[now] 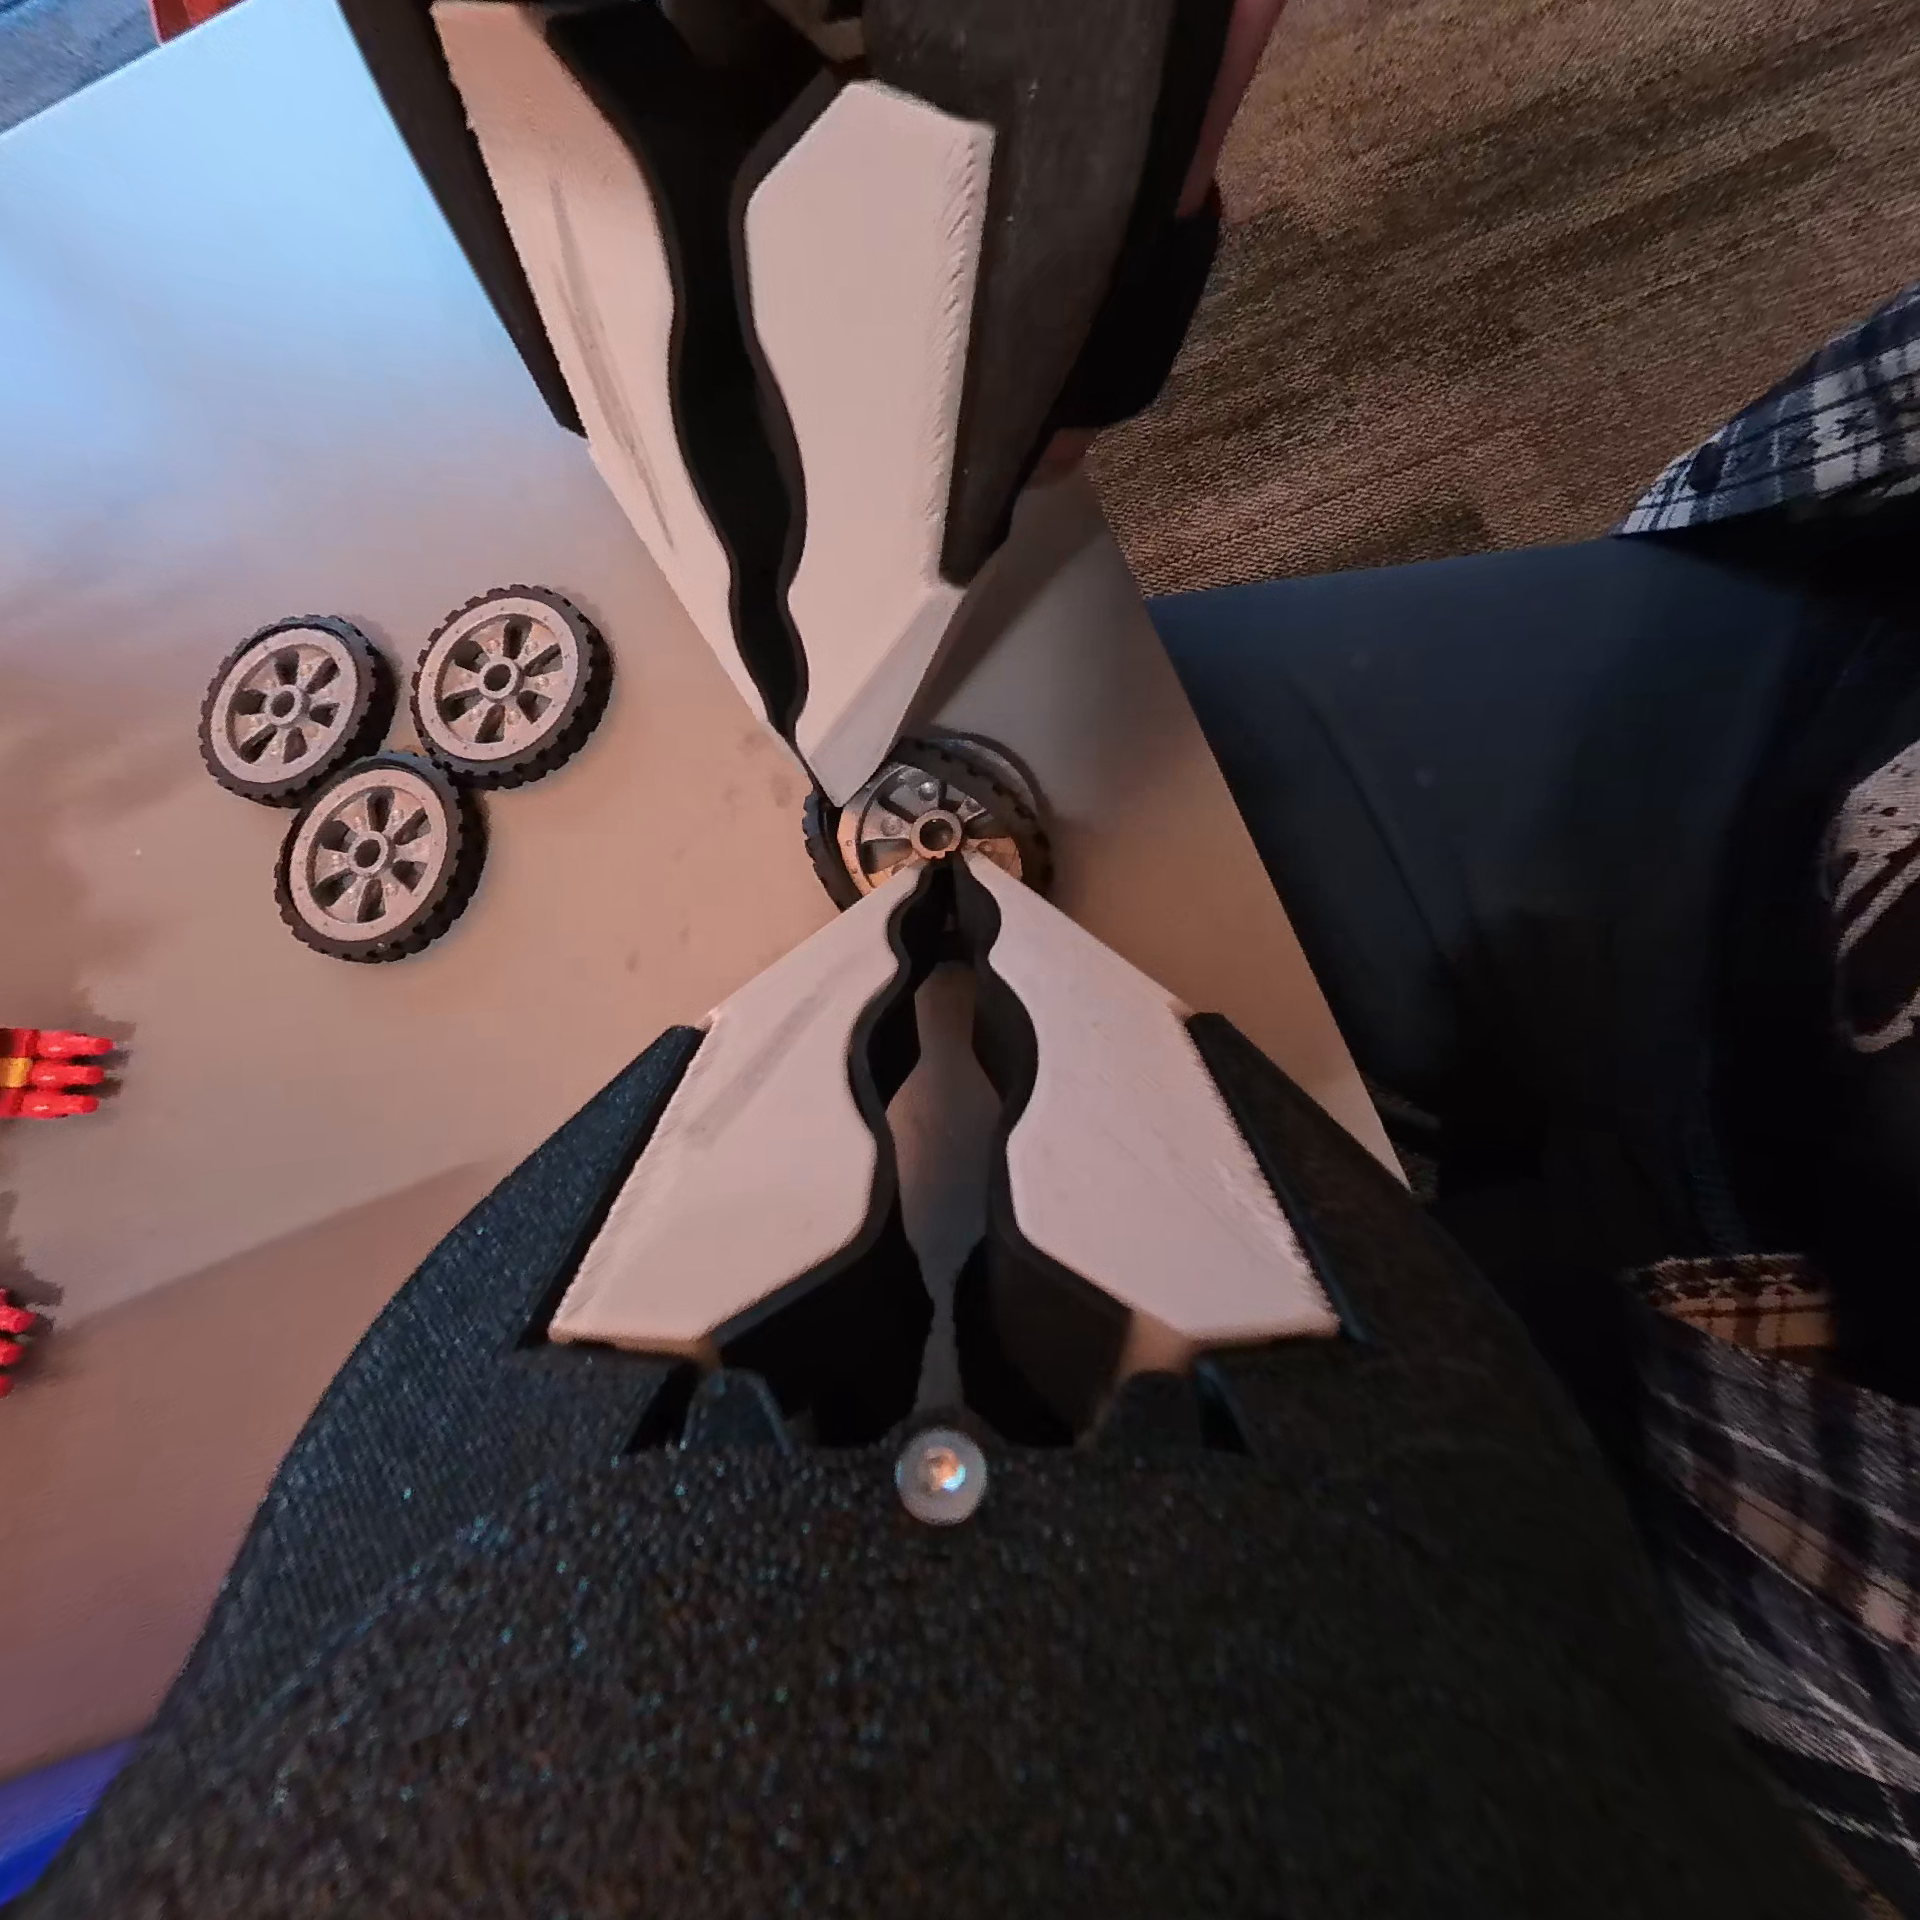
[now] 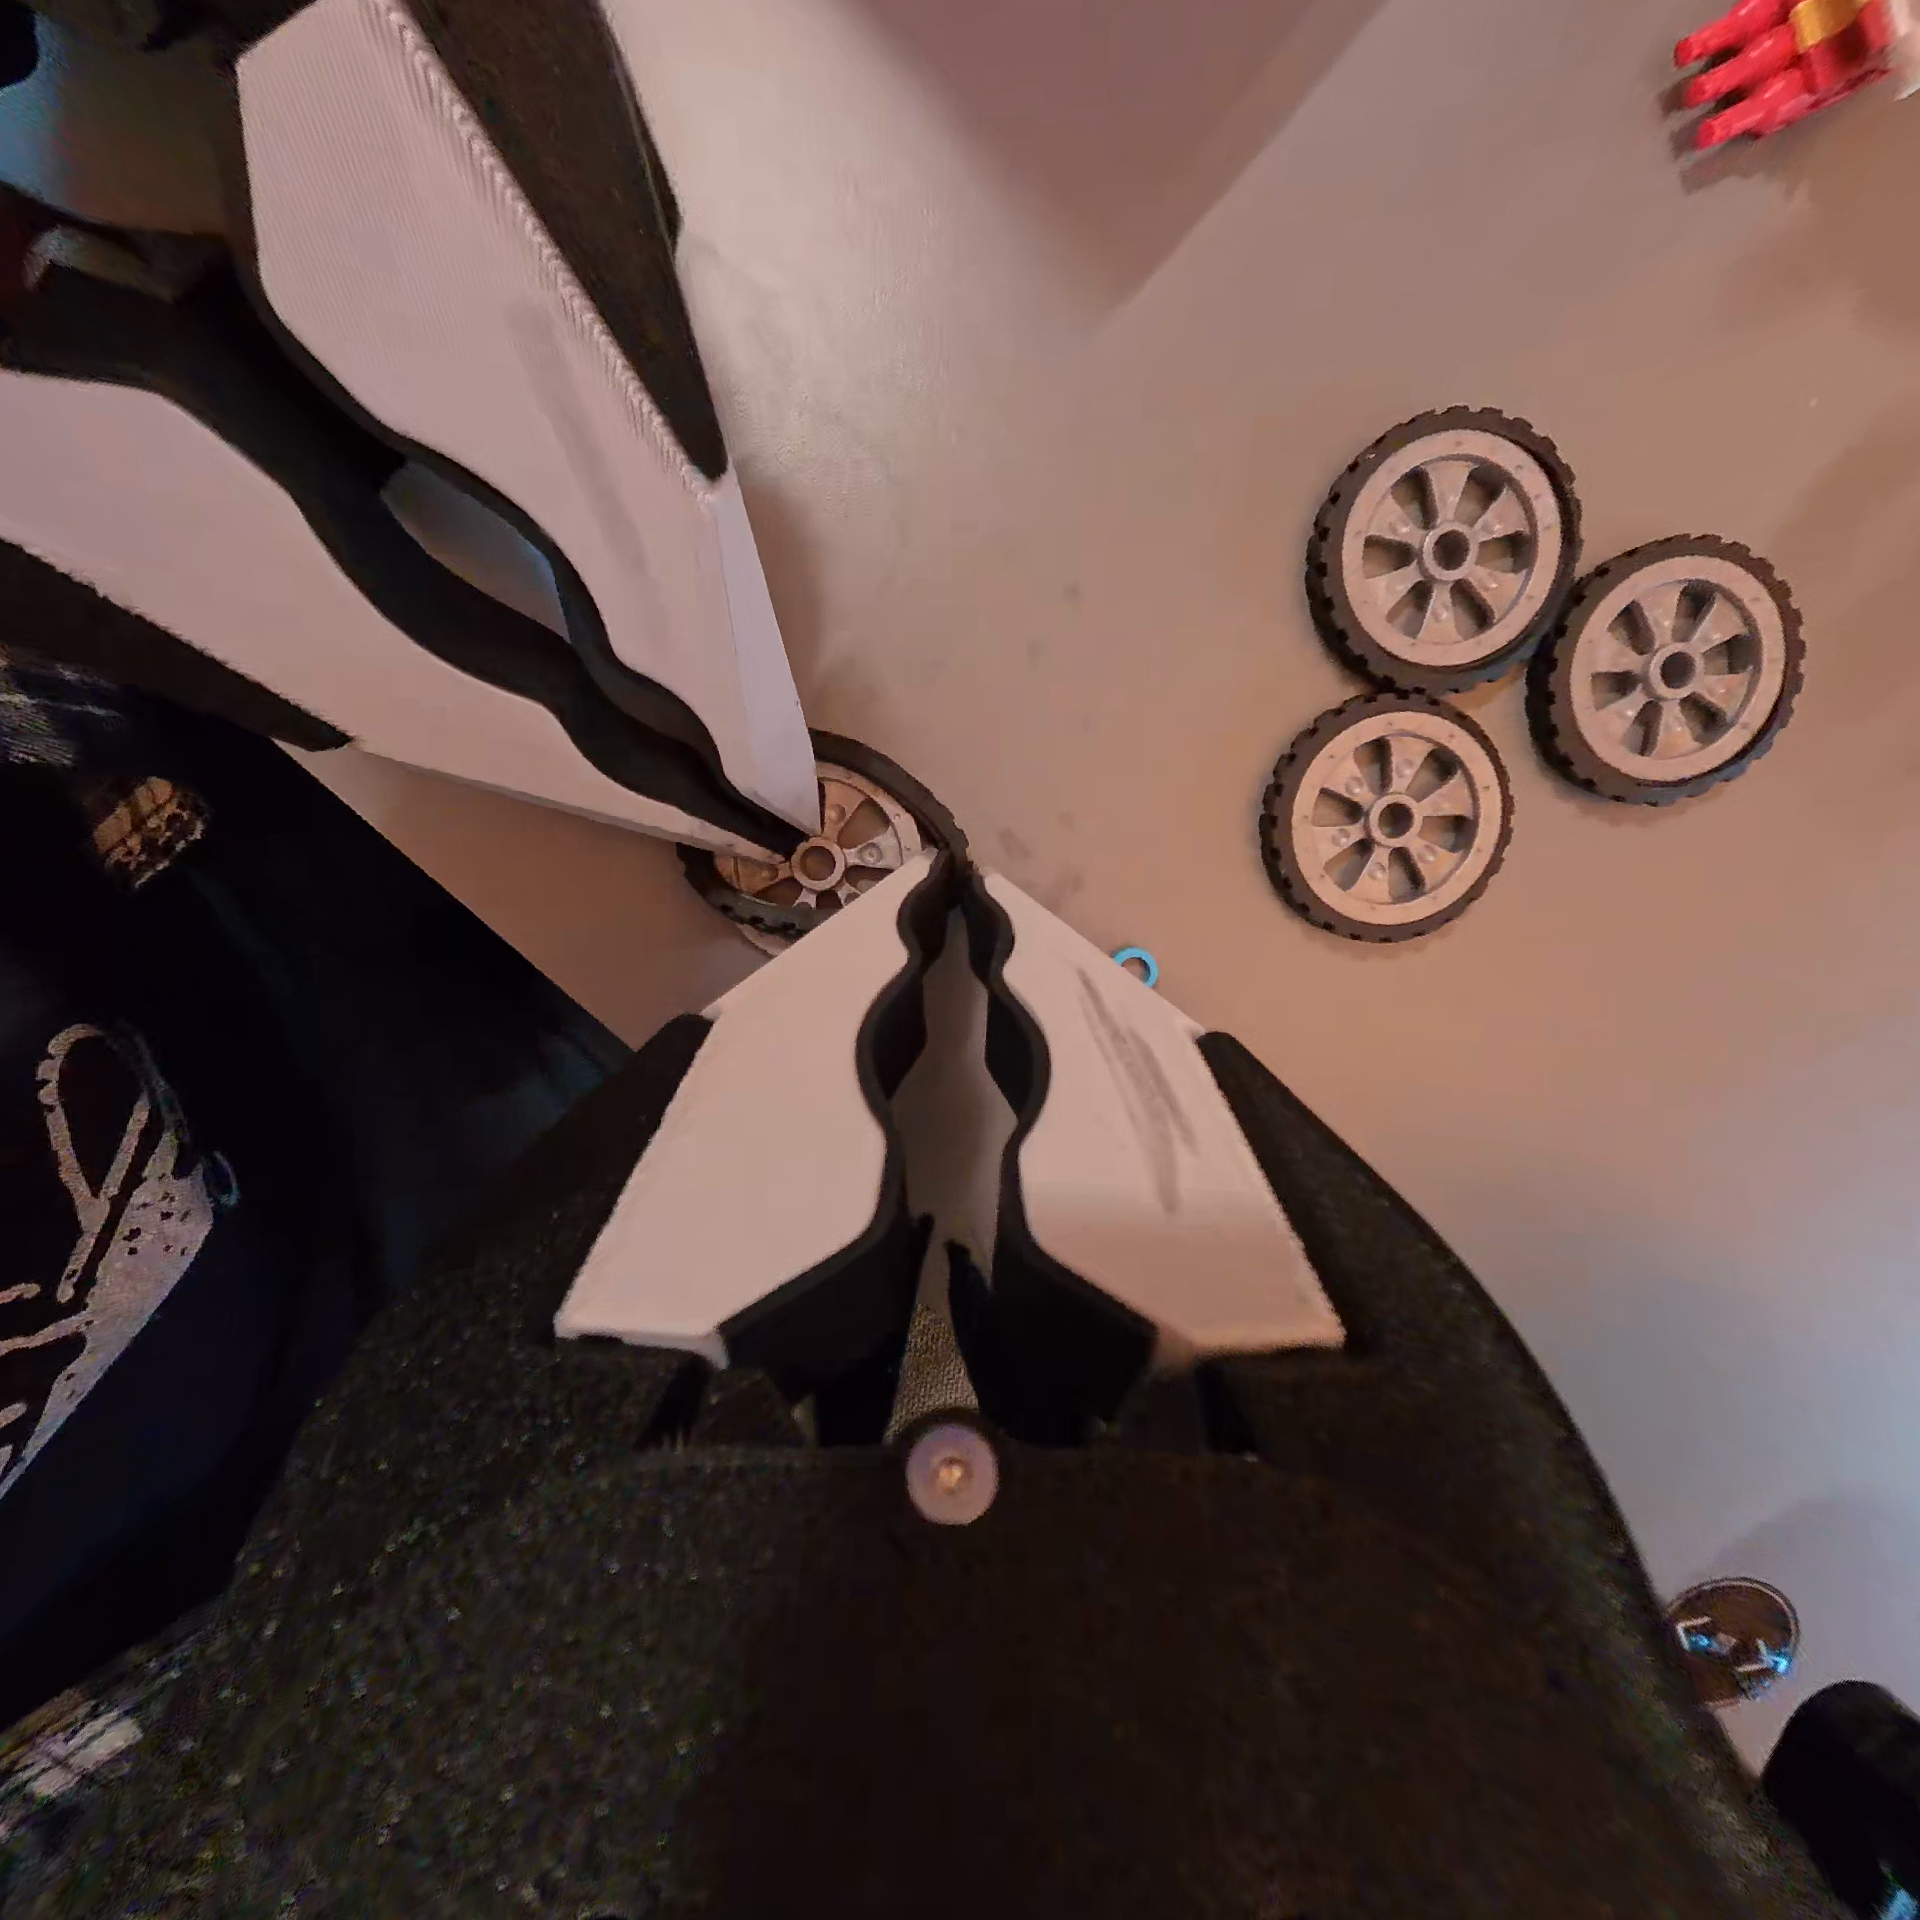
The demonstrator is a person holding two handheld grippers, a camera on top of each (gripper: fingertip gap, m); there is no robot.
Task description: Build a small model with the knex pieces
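A small wheel (image 1: pixel 896 831) with a black tyre and grey spokes lies near the table's corner. It also shows in the right wrist view (image 2: pixel 847 831). My left gripper (image 1: pixel 940 875) has its jaws closed, tips touching the wheel beside its hub. My right gripper (image 2: pixel 951 864) has its jaws closed too, tips at the tyre's edge. Each gripper shows in the other's view, coming in from the top: the right one (image 1: pixel 816 769) and the left one (image 2: pixel 802 823). Whether either pinches the wheel is hidden by the fingers.
Three more wheels (image 1: pixel 374 857) (image 2: pixel 1444 551) lie together flat on the table (image 1: pixel 260 416). Red toy parts (image 1: pixel 52 1070) (image 2: pixel 1787 73) sit at its edge. A tiny blue ring (image 2: pixel 1132 961) lies by my right finger. A round metal piece (image 2: pixel 1730 1636) sits lower right. A person's dark-clad leg (image 1: pixel 1507 831) is beside the corner. My left and right fingertips are right by each other.
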